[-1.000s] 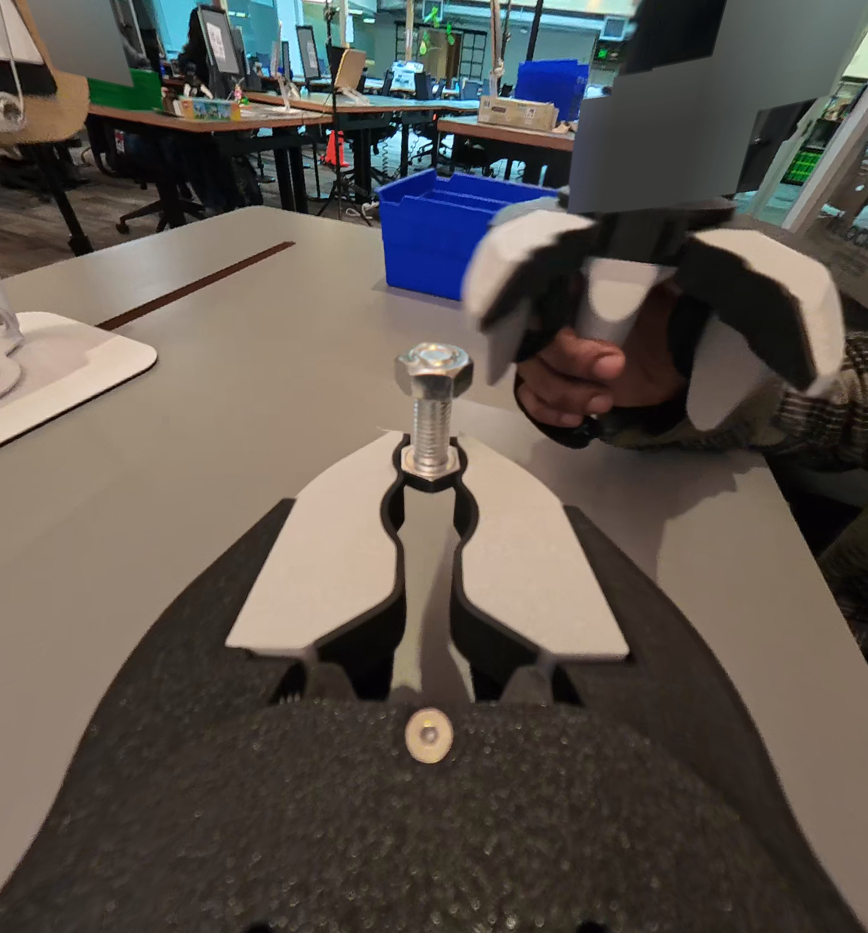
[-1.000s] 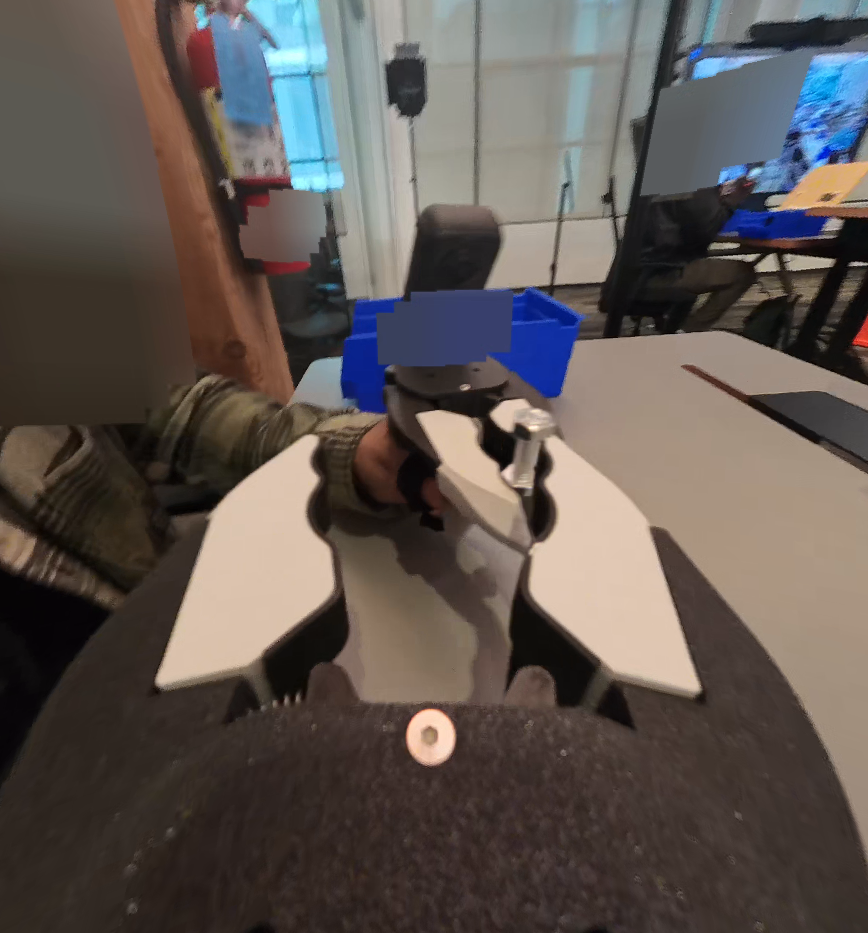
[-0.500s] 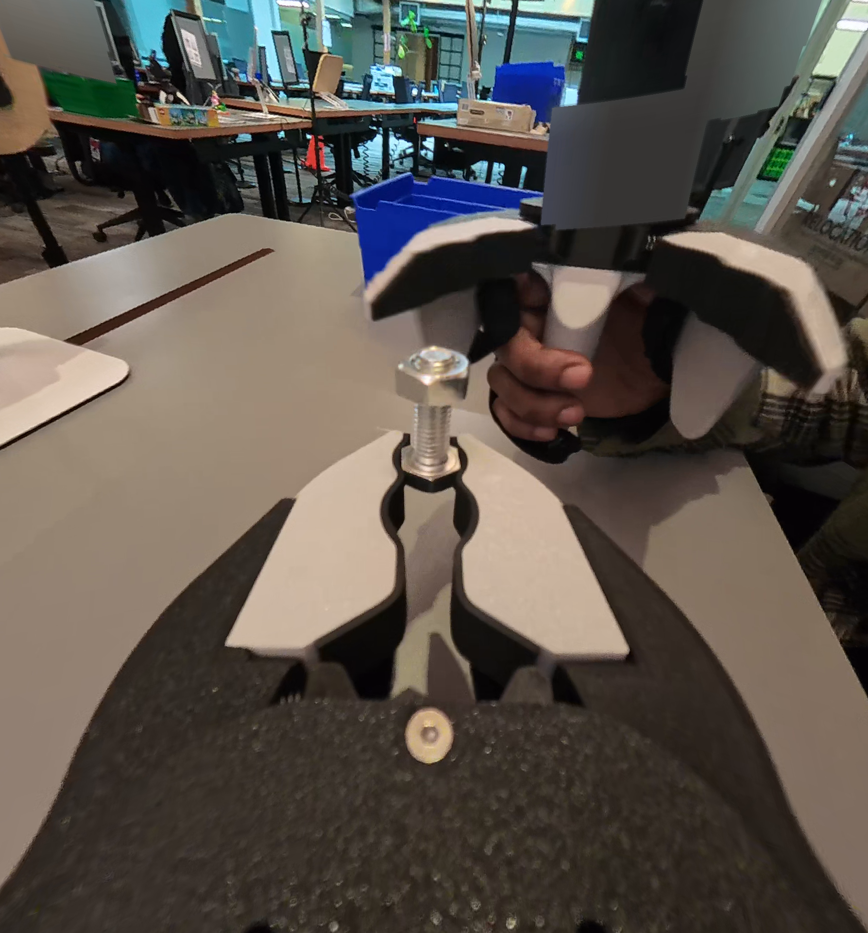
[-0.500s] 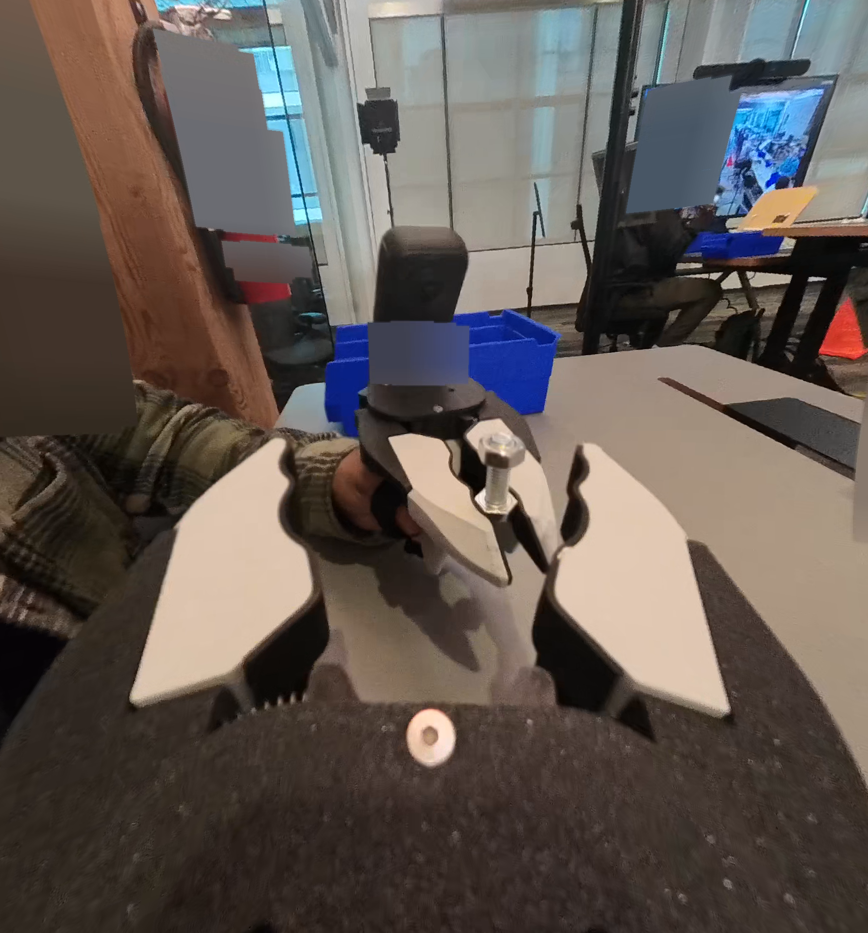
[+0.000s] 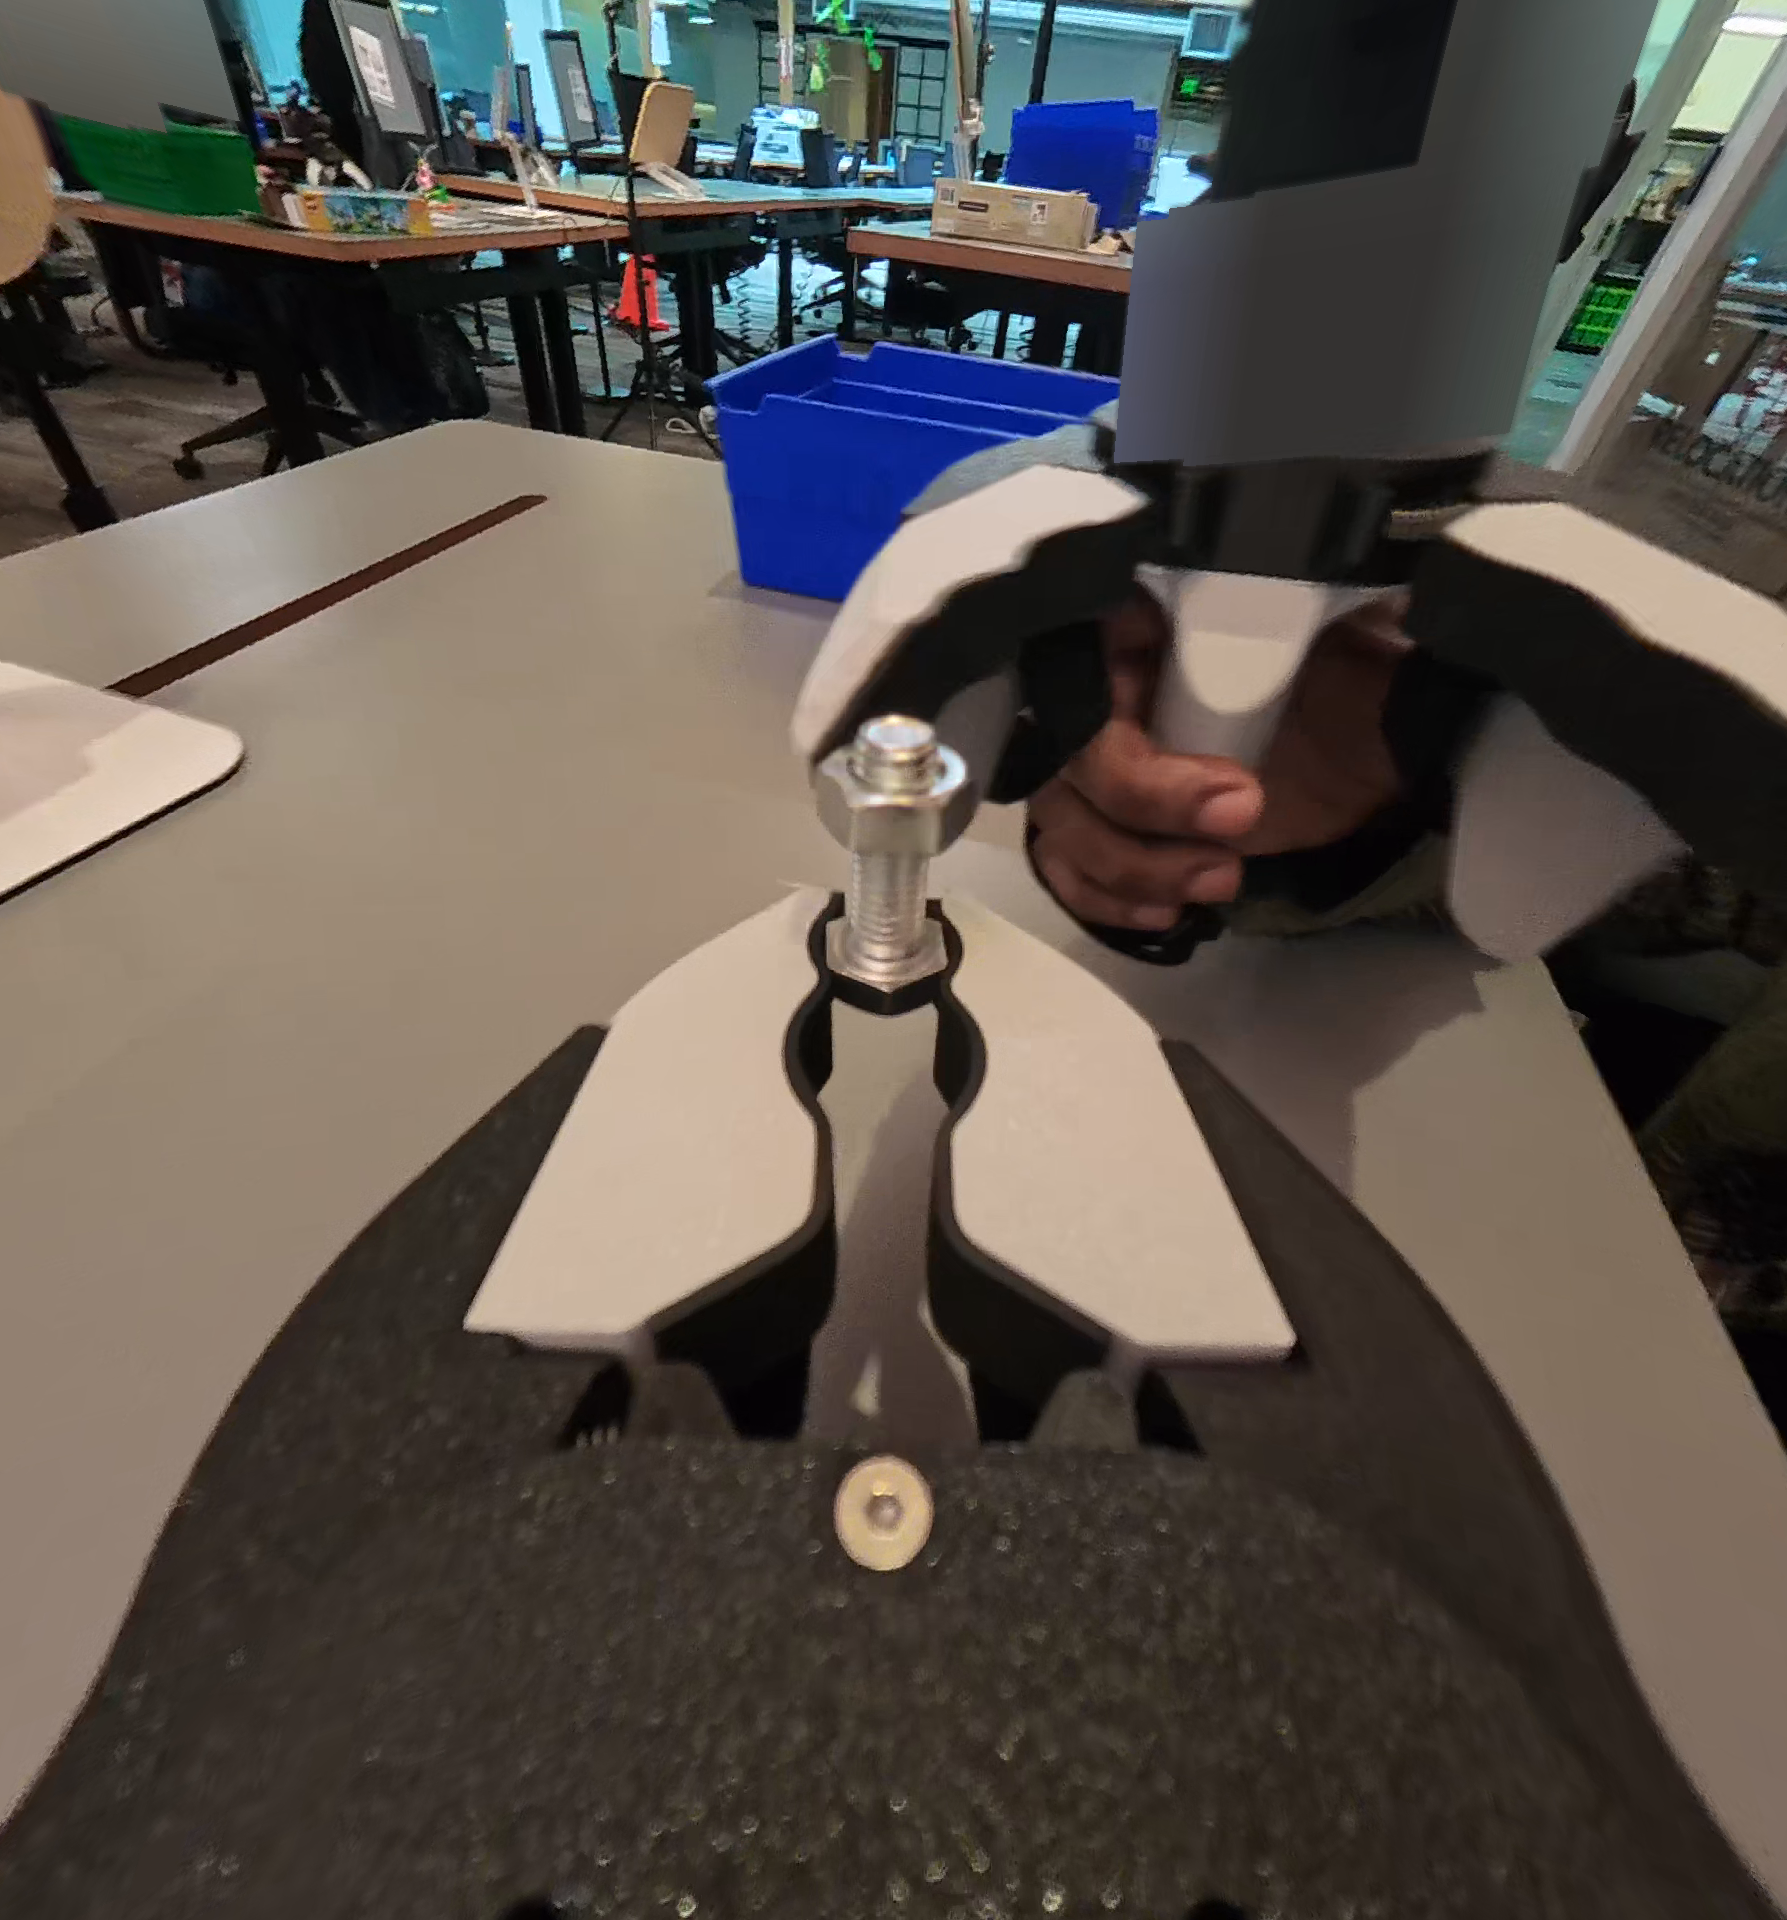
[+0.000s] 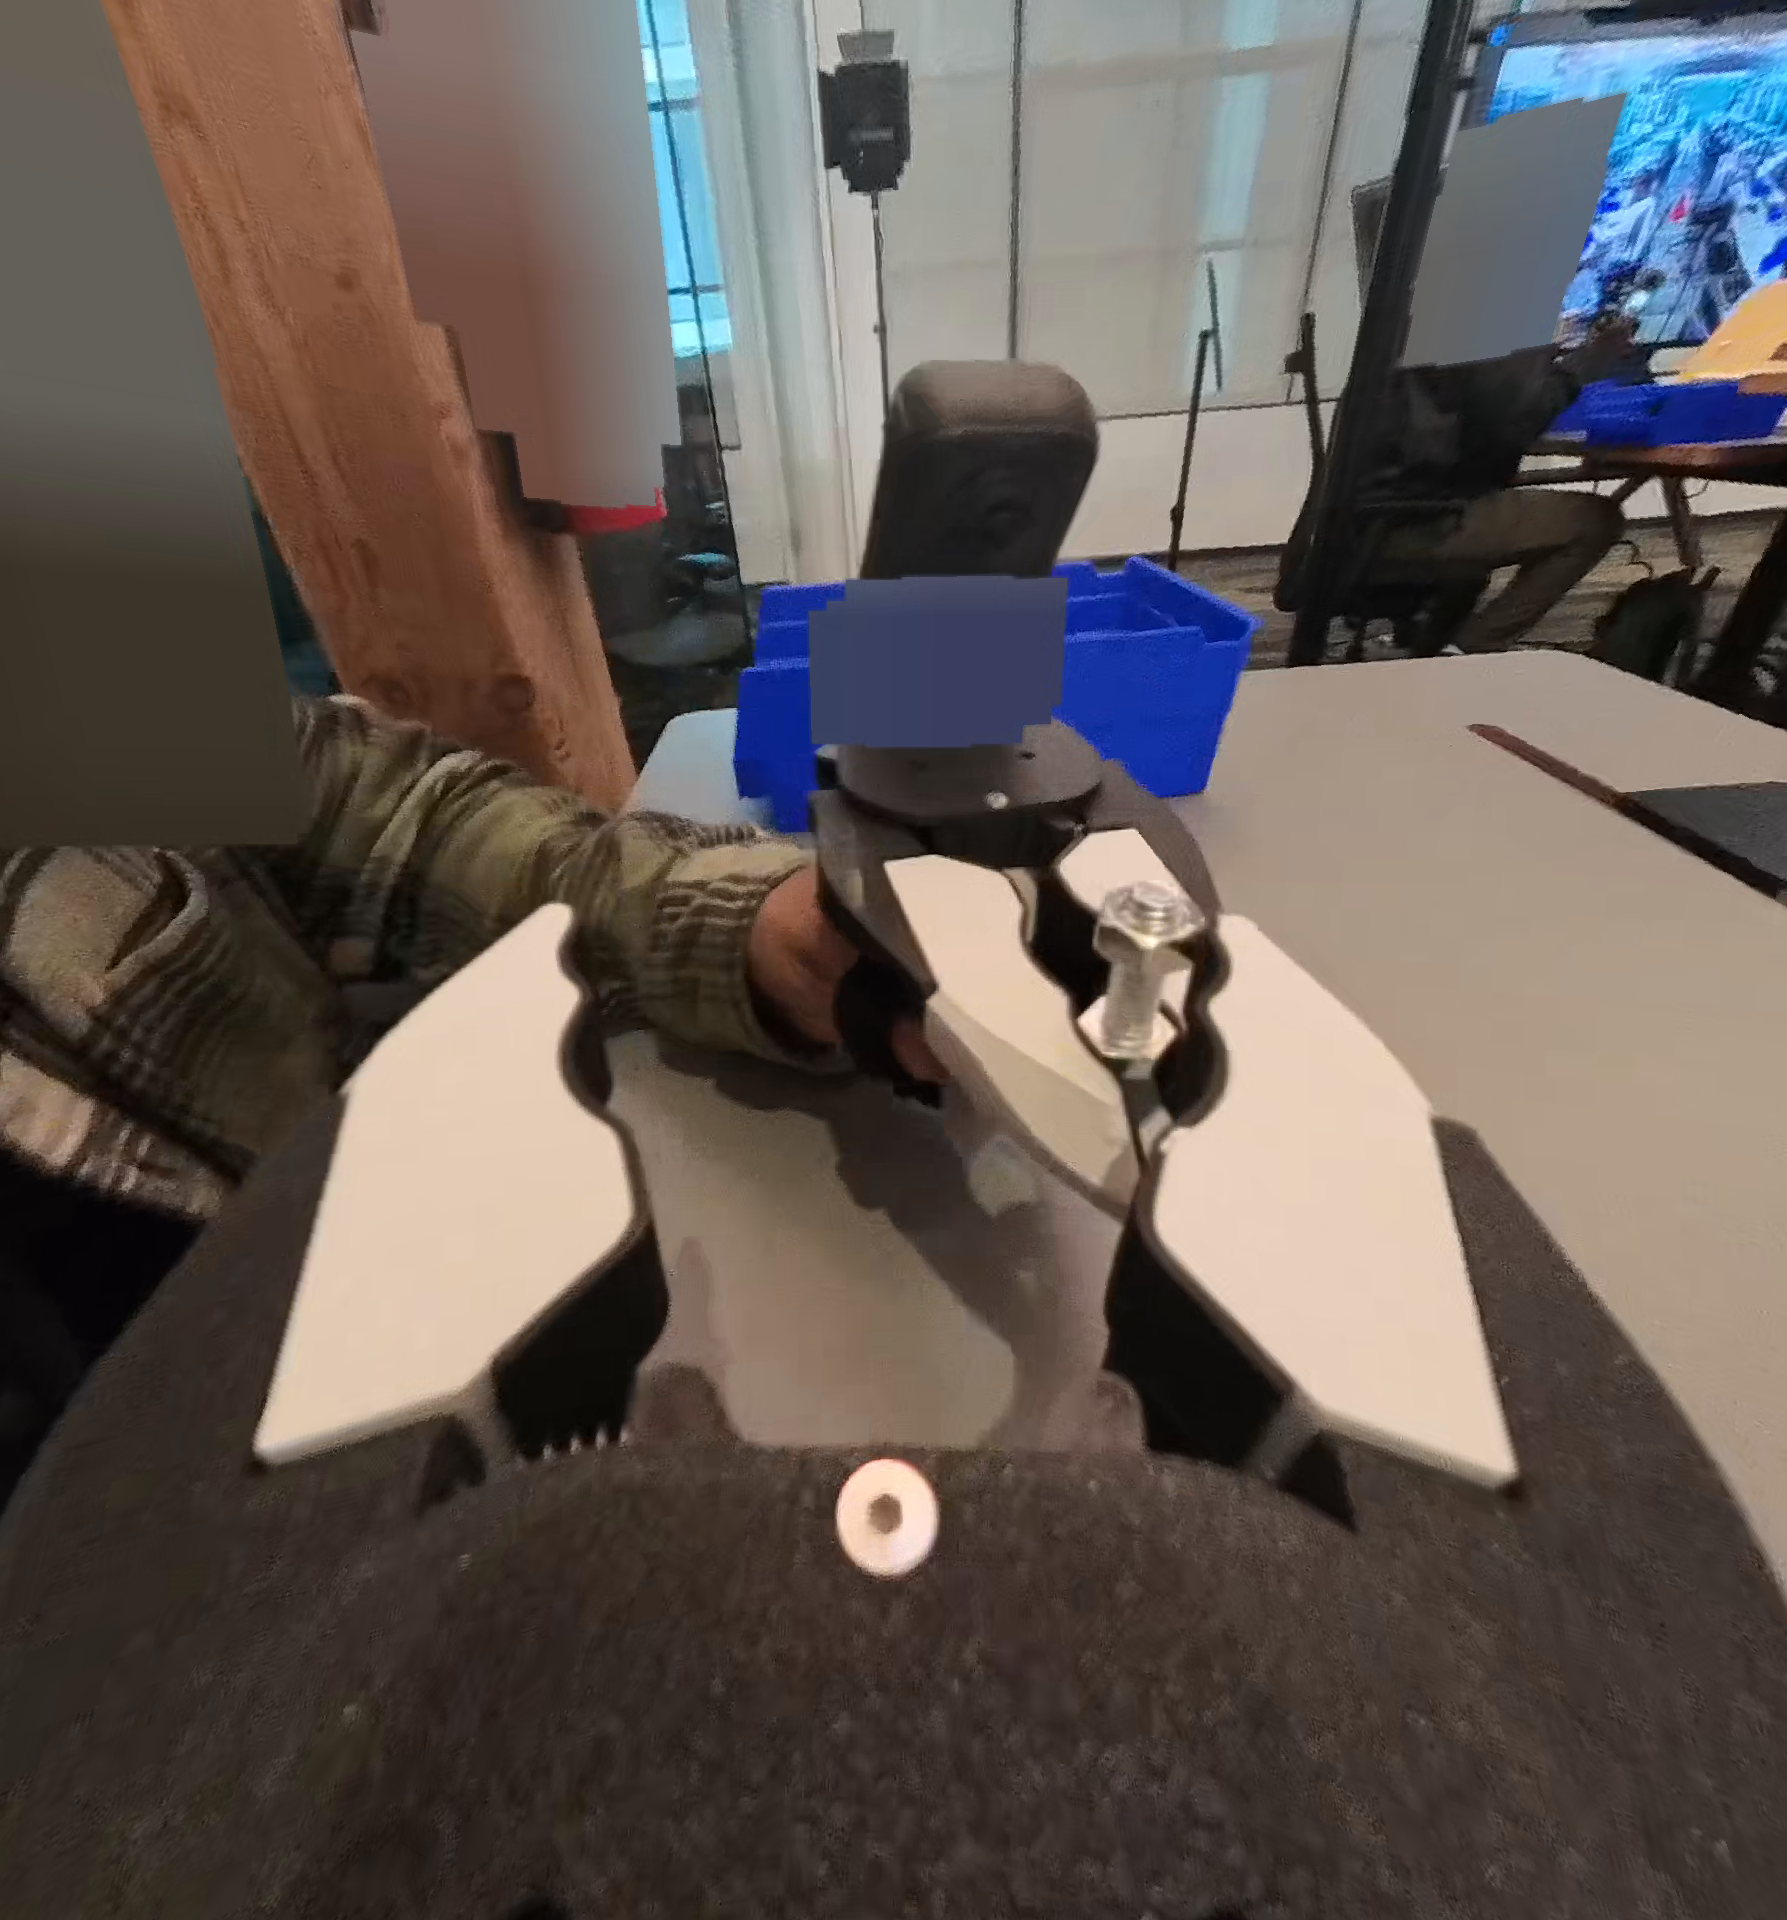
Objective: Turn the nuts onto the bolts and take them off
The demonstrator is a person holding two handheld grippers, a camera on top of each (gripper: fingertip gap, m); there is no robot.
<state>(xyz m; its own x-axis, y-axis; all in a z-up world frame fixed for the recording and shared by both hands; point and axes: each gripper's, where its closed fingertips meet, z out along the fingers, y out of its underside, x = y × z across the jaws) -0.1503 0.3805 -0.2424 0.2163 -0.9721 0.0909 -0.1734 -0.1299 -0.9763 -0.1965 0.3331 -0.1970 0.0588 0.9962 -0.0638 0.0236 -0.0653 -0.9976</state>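
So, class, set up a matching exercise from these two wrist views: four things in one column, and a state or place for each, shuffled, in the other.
Things
1. left gripper
2. right gripper
3. nut
4. blue bin

States or places
A. wide open, one finger beside the nut
B. at the far edge of the grey table
C. threaded near the top of the upright bolt
D. shut on the bolt's hex head

Pairs: 1-D, 2-A, 3-C, 4-B
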